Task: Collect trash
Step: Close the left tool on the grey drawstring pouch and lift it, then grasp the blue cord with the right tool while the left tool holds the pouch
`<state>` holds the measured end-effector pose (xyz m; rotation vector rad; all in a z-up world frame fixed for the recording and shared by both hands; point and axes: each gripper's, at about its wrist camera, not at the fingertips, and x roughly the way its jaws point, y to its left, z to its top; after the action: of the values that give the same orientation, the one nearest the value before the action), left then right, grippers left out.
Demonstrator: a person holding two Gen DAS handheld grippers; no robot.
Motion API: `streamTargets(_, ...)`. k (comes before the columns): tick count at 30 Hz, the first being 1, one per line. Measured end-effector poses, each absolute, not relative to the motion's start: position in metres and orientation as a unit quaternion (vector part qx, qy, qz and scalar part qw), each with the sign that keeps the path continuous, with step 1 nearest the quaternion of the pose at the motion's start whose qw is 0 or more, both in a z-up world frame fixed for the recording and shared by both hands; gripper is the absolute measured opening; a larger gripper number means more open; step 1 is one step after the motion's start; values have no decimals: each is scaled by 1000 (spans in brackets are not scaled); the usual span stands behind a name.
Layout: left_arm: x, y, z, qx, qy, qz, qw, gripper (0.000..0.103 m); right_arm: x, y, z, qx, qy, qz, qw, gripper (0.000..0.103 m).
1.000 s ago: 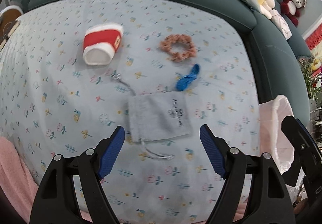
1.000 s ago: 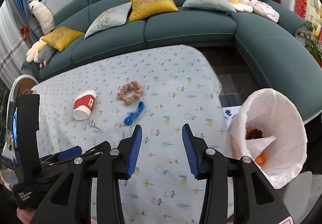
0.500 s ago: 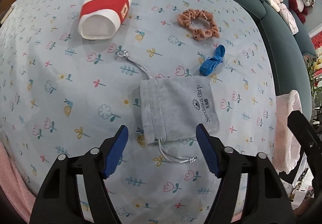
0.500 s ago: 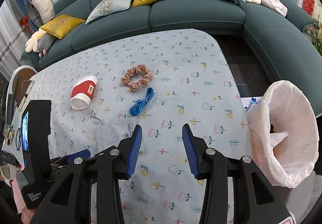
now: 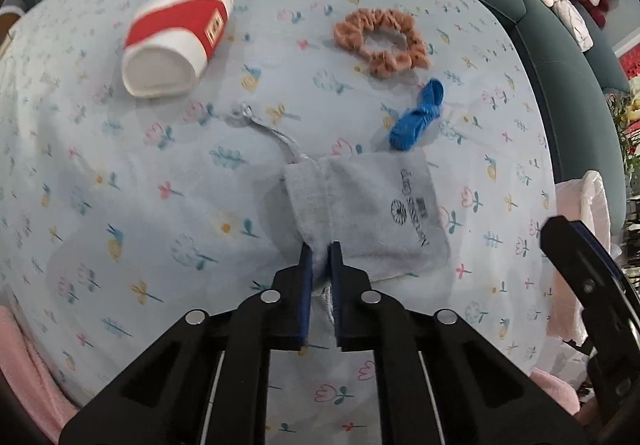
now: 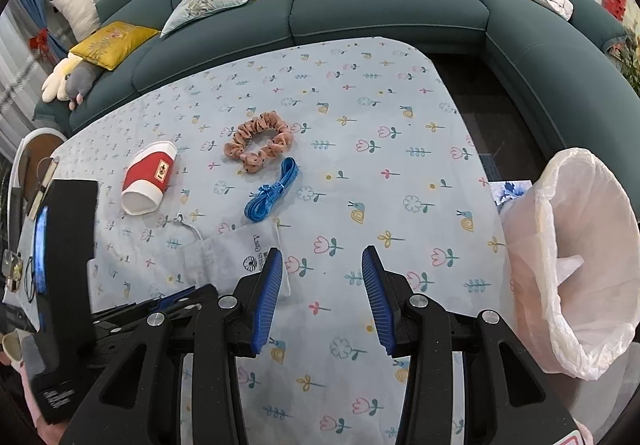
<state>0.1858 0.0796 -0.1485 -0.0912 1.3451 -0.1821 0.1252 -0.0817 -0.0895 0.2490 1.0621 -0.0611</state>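
A grey drawstring pouch (image 5: 372, 213) lies on the floral tablecloth (image 5: 120, 205). My left gripper (image 5: 320, 257) is shut on the pouch's near edge, the cloth pinched between its blue pads. The pouch also shows in the right wrist view (image 6: 224, 257). Beyond it lie a crushed red and white paper cup (image 5: 176, 41), an orange scrunchie (image 5: 380, 41) and a blue ribbon (image 5: 418, 117). My right gripper (image 6: 322, 285) is open and empty above the cloth, right of the pouch. A bin with a white bag liner (image 6: 576, 257) stands at the table's right edge.
A teal corner sofa (image 6: 360, 13) with yellow and grey cushions and plush toys wraps around the table's far and right sides. A pink cloth (image 5: 24, 365) lies at the near left. The left gripper's body (image 6: 68, 285) shows at the left of the right wrist view.
My left gripper moved down and forward to the pouch and shut on its near edge. My right gripper moved forward over the table and stayed open.
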Motion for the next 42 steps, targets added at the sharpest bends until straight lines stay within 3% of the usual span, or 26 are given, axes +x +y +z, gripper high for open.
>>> streamTargets(15,228,150,-90,-114,565,-46,816,6,194,-41,-117,134,524,2,841,41)
streamTargets(33,261,132,-106,-109,573,-67,809,7,234,-36,-147,182,544,-51,818,41)
streamTargets(37,255,129,-111,-109,577,-72,806,7,229,-40,-151,202,542,-39,815,37)
streamTargets(39,251,129,-112,-108,578,-72,805,7,227,-44,-152,222,542,-22,810,24)
streamTargets(42,245,127,-113,-109,583,-74,802,7,224,-45,-151,230,544,-10,807,18)
